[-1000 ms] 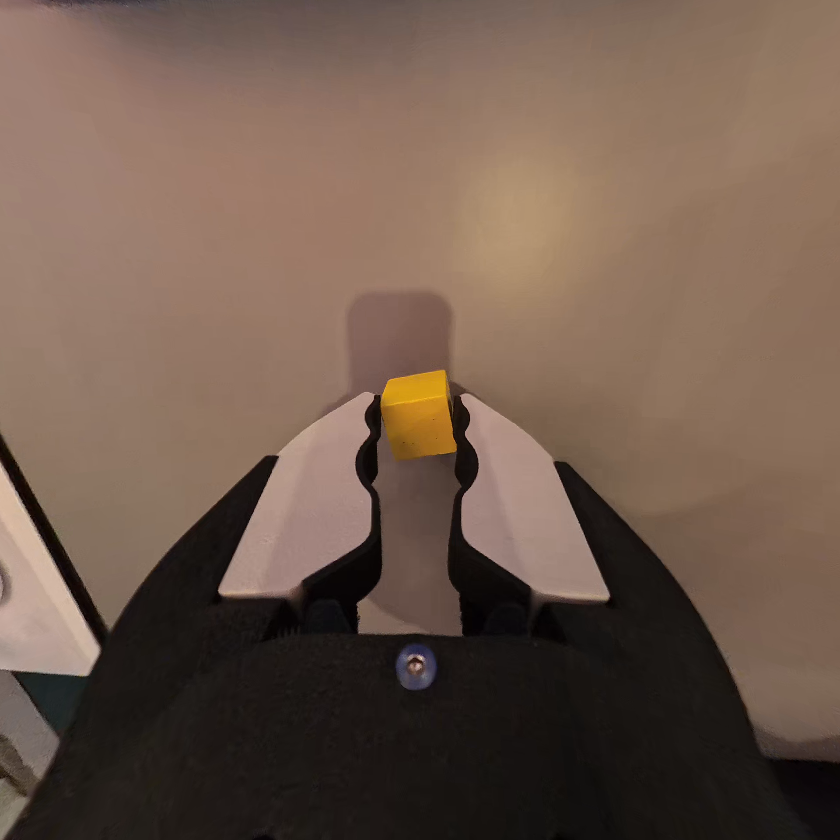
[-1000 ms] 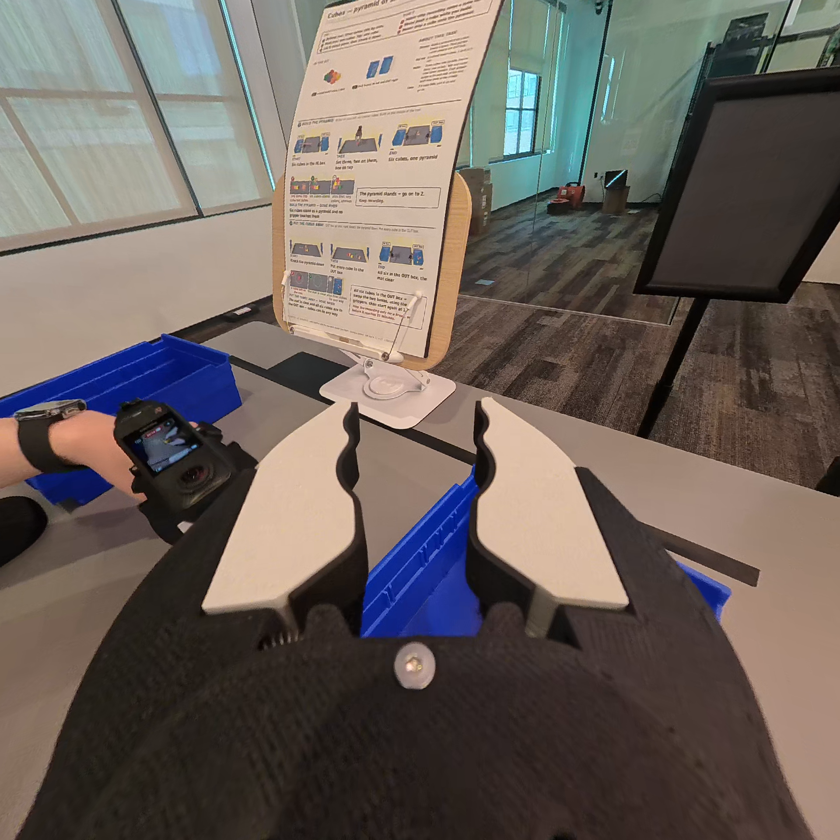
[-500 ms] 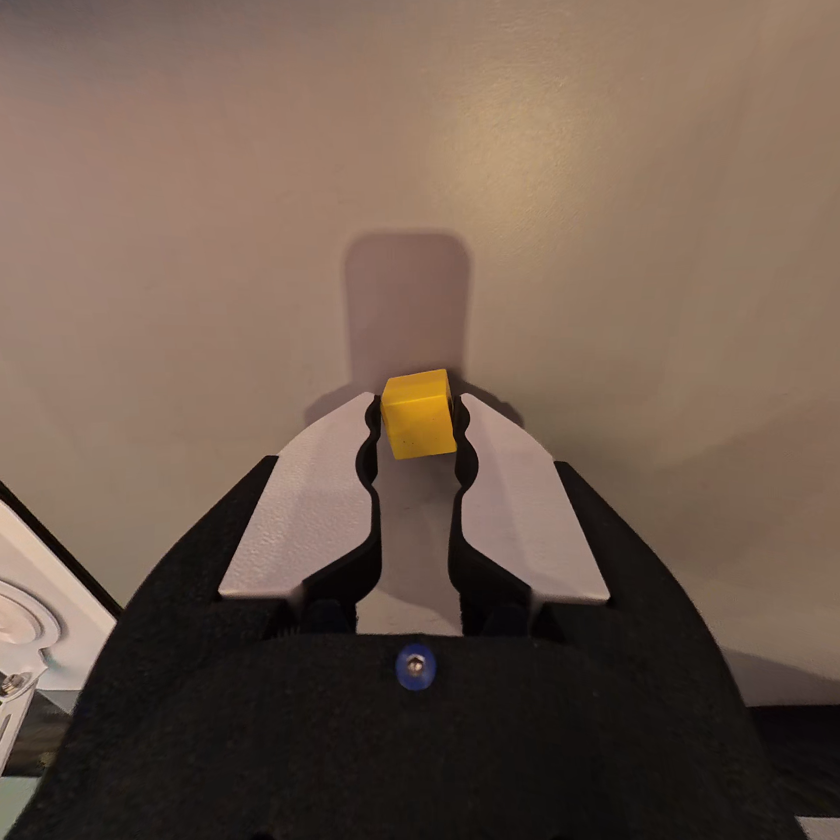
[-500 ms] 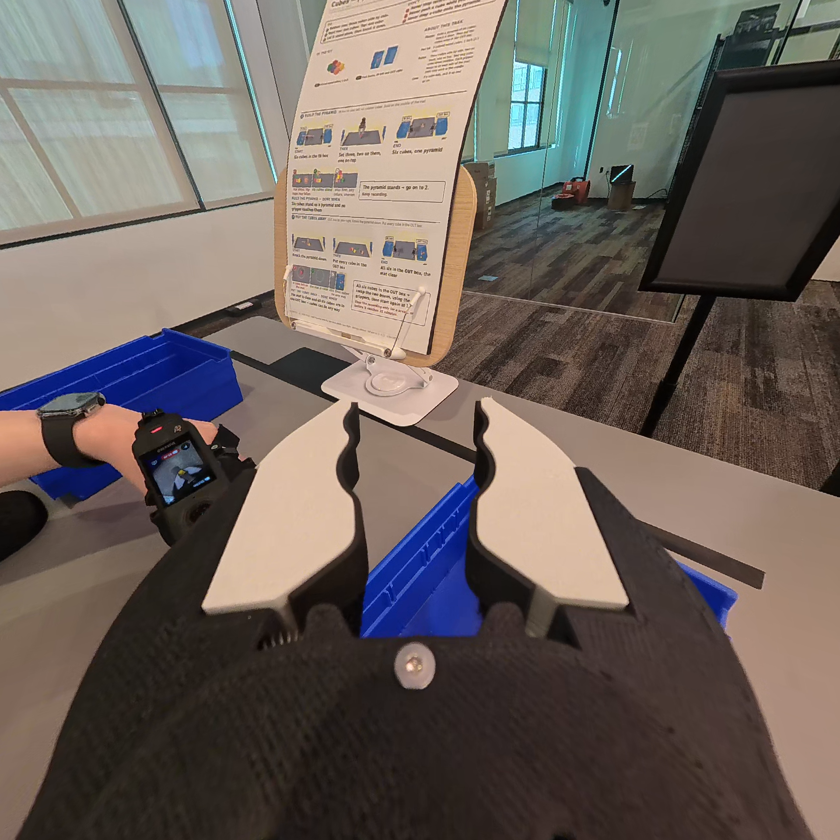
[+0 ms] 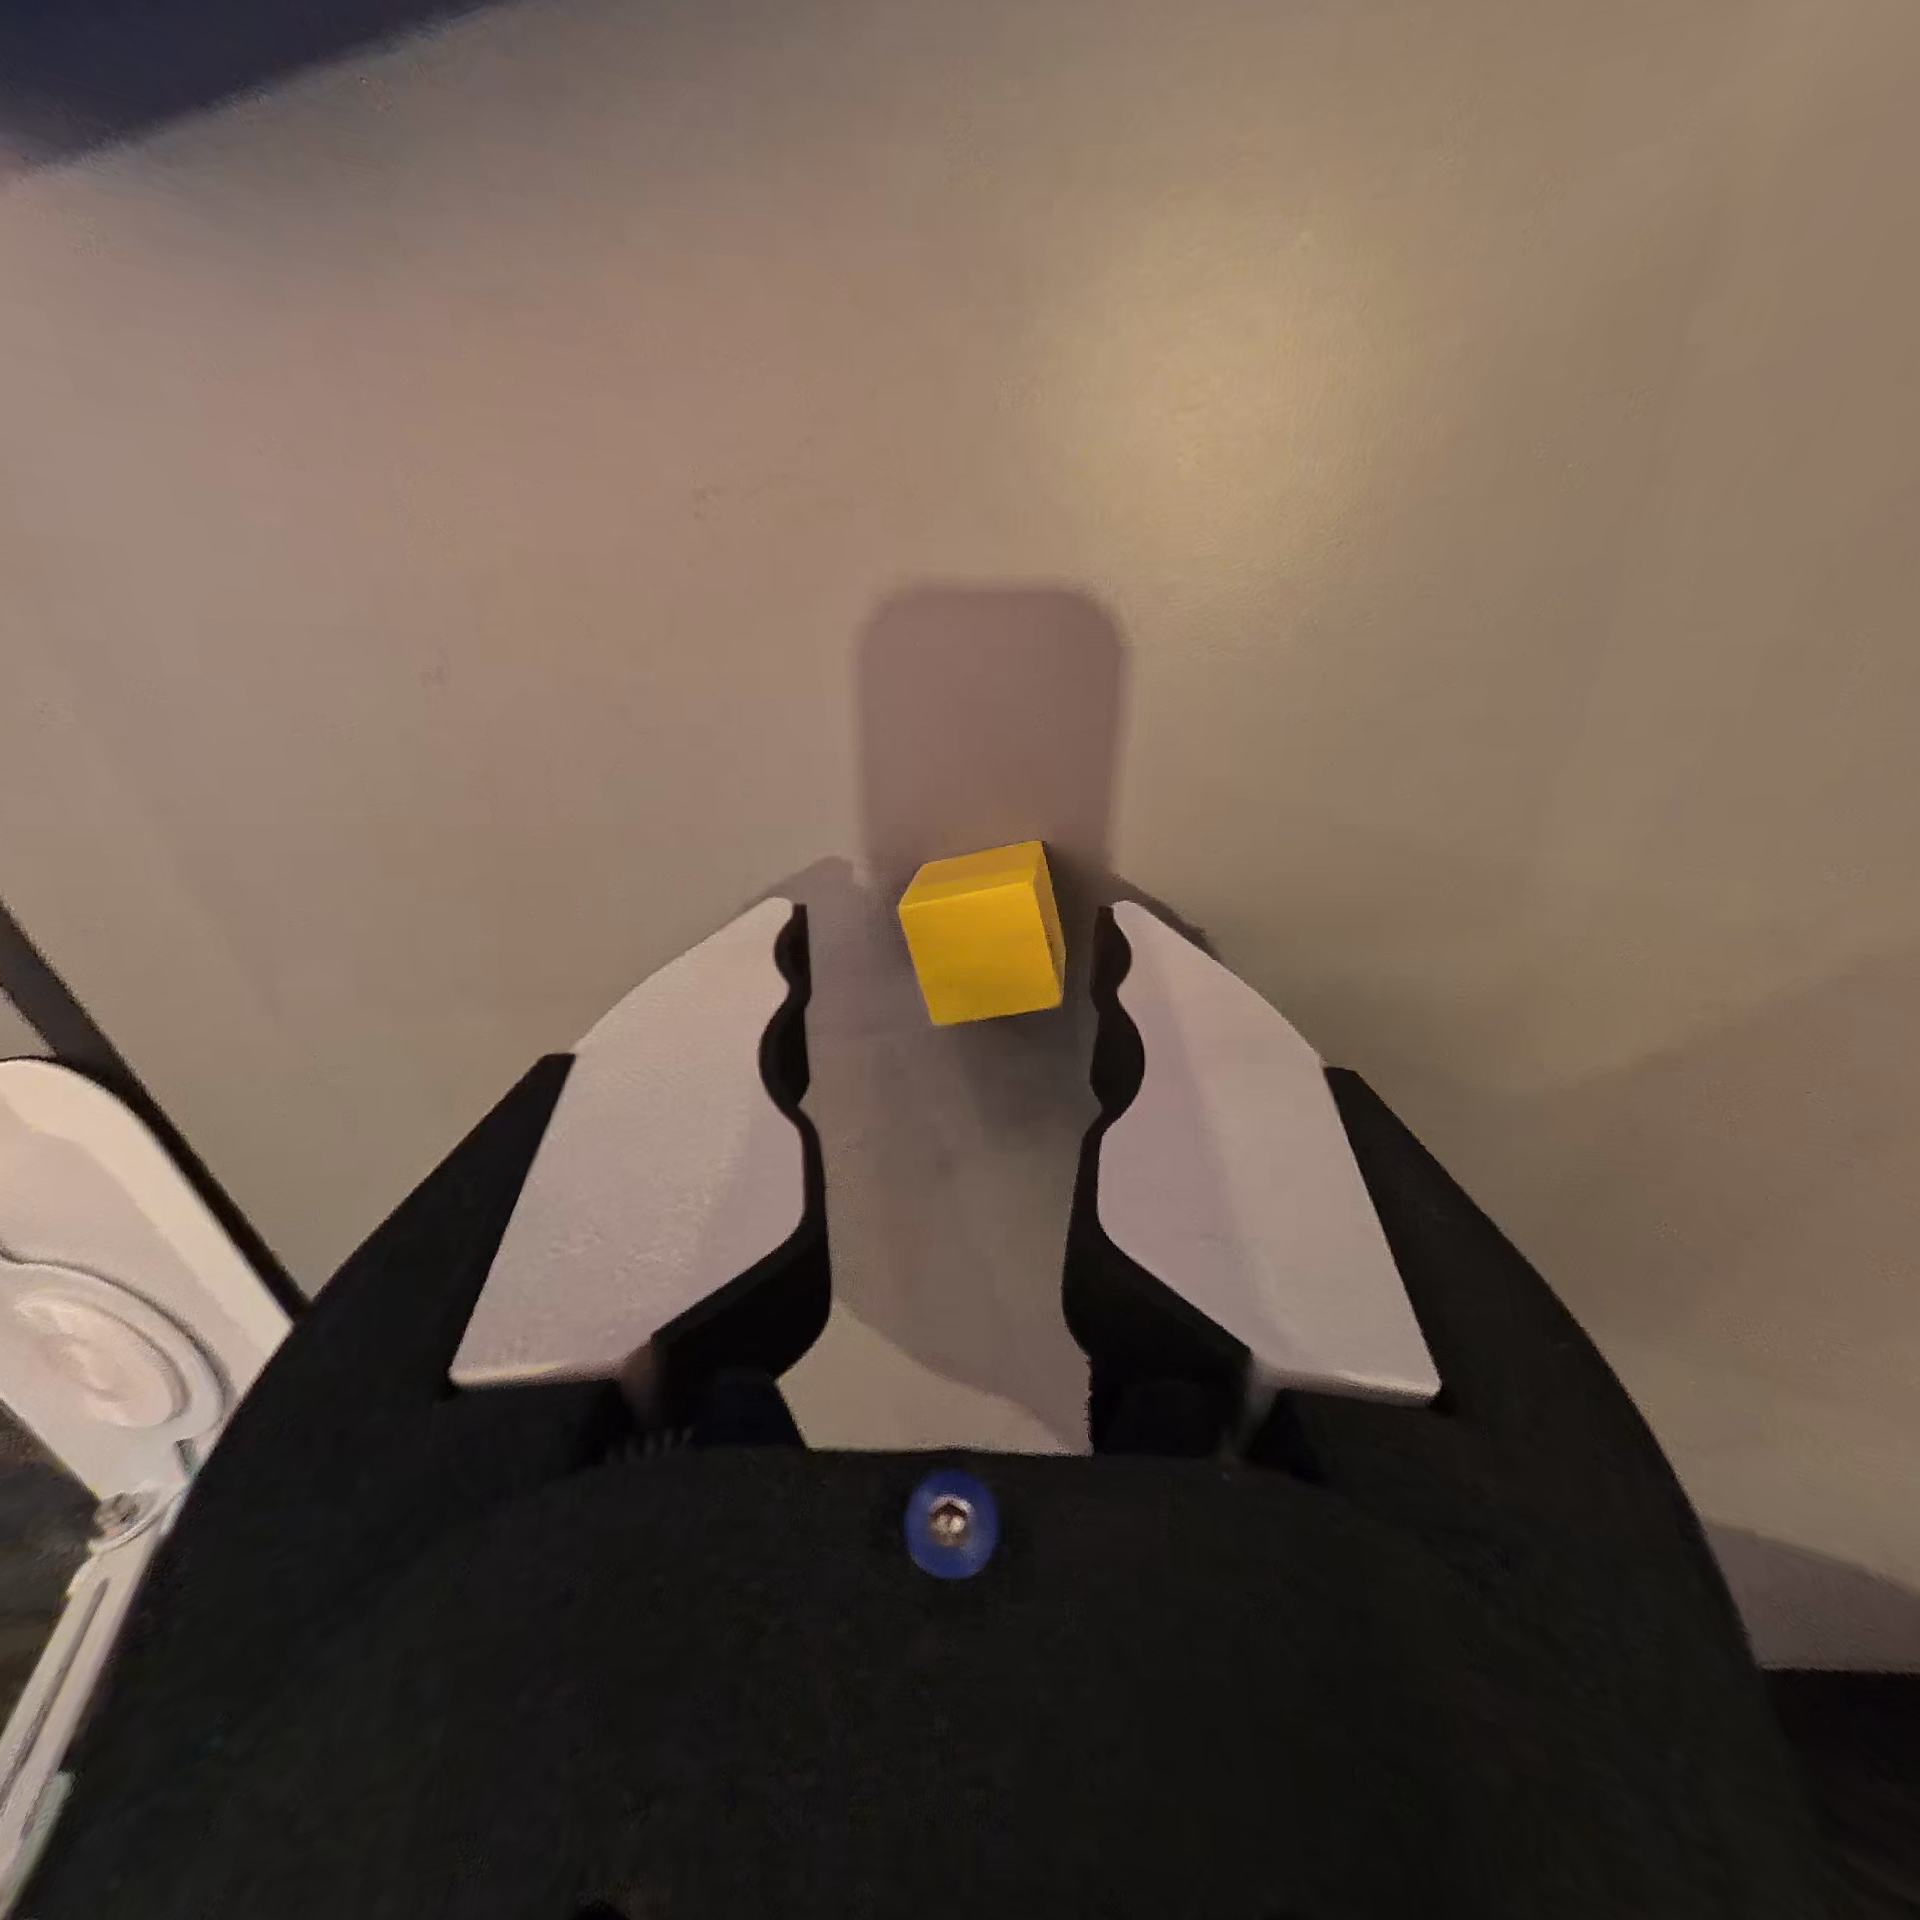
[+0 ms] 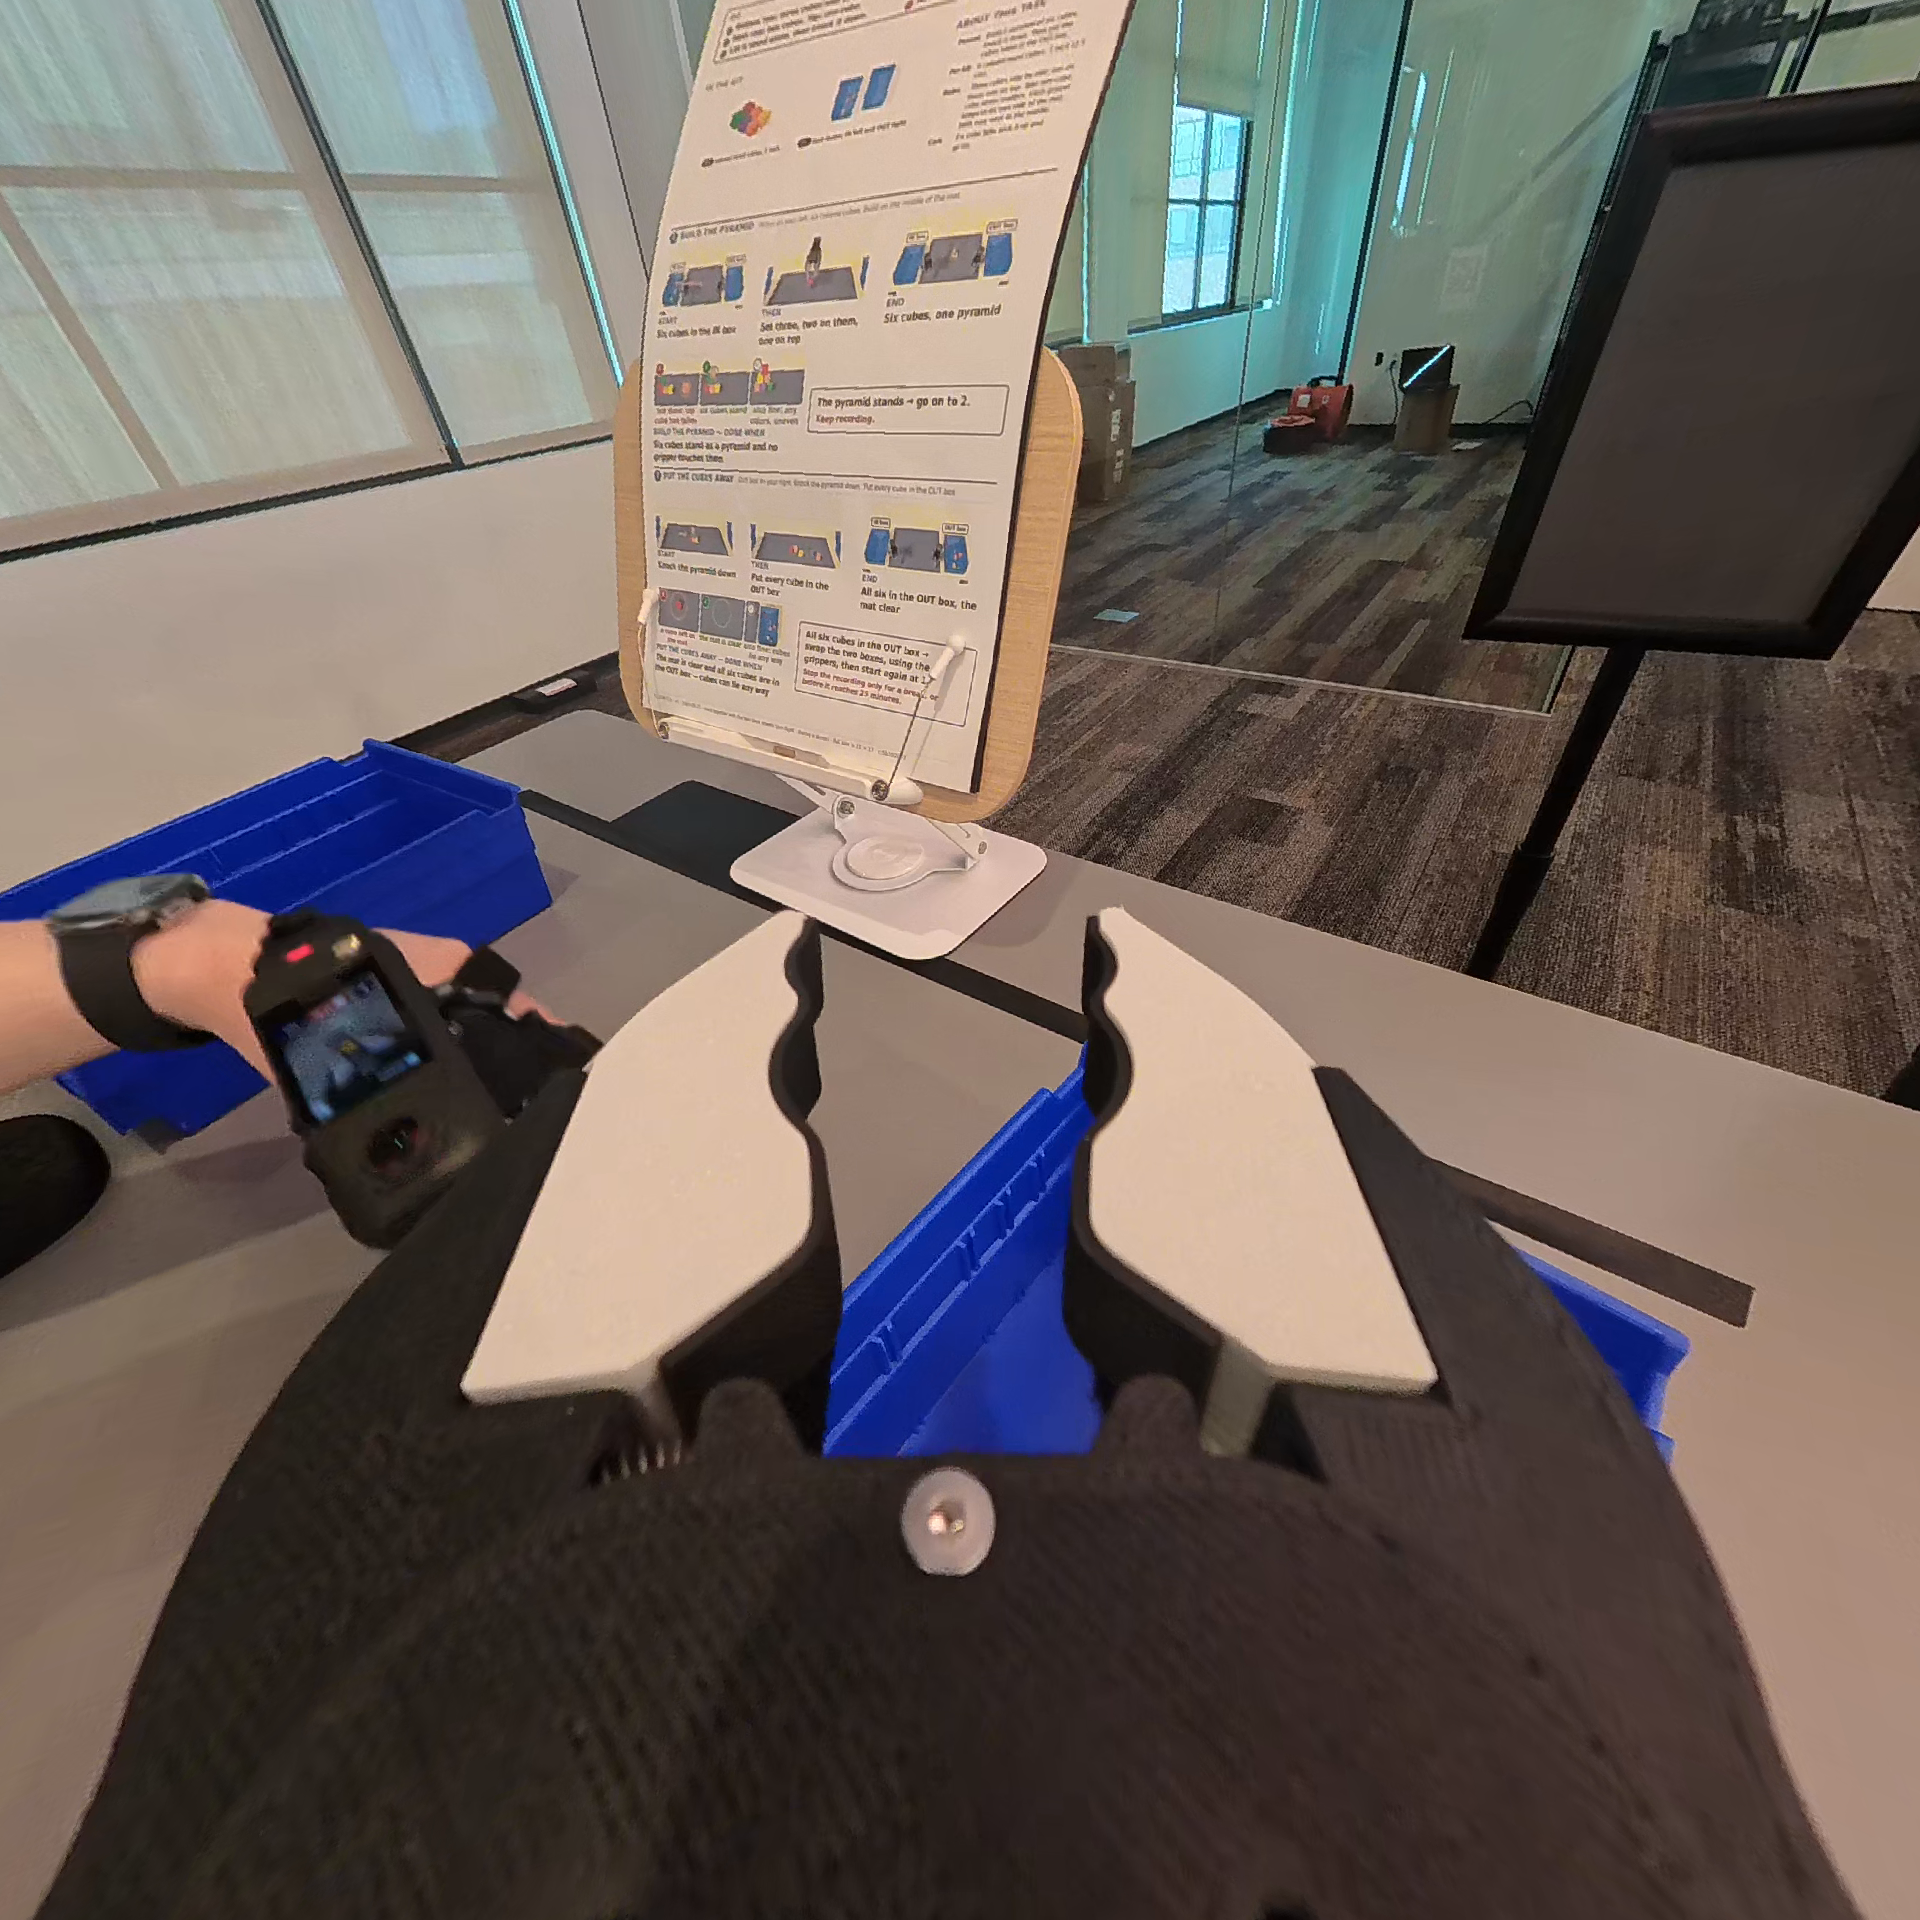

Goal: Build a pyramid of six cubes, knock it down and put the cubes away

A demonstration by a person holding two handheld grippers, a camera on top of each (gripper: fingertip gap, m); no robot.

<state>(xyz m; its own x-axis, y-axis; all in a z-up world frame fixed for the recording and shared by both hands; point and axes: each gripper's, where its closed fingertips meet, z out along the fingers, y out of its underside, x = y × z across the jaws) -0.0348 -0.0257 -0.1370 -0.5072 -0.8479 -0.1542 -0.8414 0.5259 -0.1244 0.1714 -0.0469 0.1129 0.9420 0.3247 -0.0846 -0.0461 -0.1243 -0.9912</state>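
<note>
Left gripper (image 5: 945,956) hangs over the grey mat (image 5: 1351,520), jaws apart, and the yellow cube (image 5: 982,935) sits between the tips, nearer the right finger with a gap on both sides. Whether it rests on the mat I cannot tell. My guess: it is being set down as a base block, out on bare mat where a pyramid has room. No other cube shows.

Over to the right-hand view: right gripper (image 6: 951,956) is spread wide and empty, parked above the near blue bin (image 6: 966,1247). Far left, a second blue bin (image 6: 343,831) sits behind the person's hand (image 6: 197,961). An instruction sheet on its stand (image 6: 842,416) faces us.
</note>
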